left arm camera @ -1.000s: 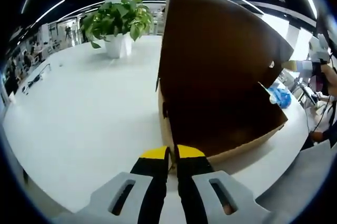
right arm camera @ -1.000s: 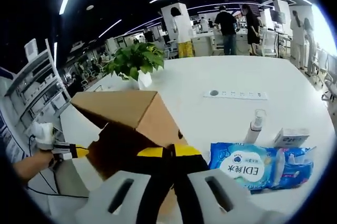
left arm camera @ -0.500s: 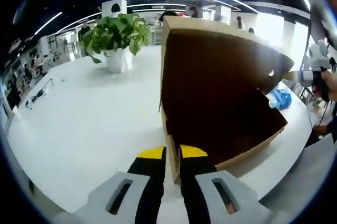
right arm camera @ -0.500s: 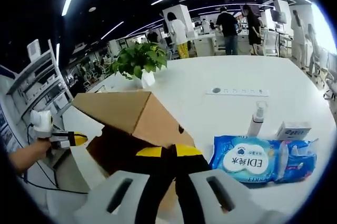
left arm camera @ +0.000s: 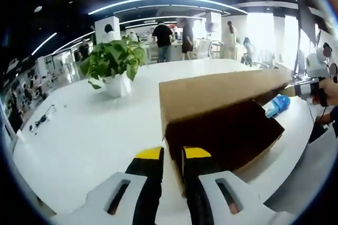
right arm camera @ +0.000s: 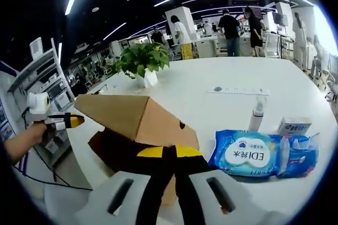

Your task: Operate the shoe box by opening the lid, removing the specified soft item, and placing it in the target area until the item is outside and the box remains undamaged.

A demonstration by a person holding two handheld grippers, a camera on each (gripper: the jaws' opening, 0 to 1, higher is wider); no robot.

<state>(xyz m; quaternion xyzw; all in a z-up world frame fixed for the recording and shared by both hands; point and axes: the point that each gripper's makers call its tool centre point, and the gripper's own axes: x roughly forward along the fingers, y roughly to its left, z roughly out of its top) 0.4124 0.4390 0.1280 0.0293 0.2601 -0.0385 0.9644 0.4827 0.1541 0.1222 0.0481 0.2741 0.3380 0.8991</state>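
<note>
A cardboard shoe box (left arm camera: 227,140) with a dark brown inside lies on the white table (left arm camera: 79,146). Its tan lid (left arm camera: 222,90) slopes low over the opening, so the contents are hidden. My left gripper (left arm camera: 173,156) hovers at the box's near corner, its jaws slightly open with nothing between them. It also comes into the right gripper view as the left gripper (right arm camera: 71,121), just off the lid's far tip. My right gripper (right arm camera: 170,152) is shut on the edge of the lid (right arm camera: 132,116). In the left gripper view, that right gripper (left arm camera: 303,87) meets the lid's far end.
A potted plant (left arm camera: 113,66) stands beyond the box. A blue pack of wet wipes (right arm camera: 253,153), a spray bottle (right arm camera: 257,116), a small white box (right arm camera: 293,126) and a power strip (right arm camera: 240,91) lie to the right. People stand in the background. Shelves (right arm camera: 47,87) line the left.
The lid, held upright a second ago, has come down low over the box. The left jaws have parted a little and drawn back from the box corner.
</note>
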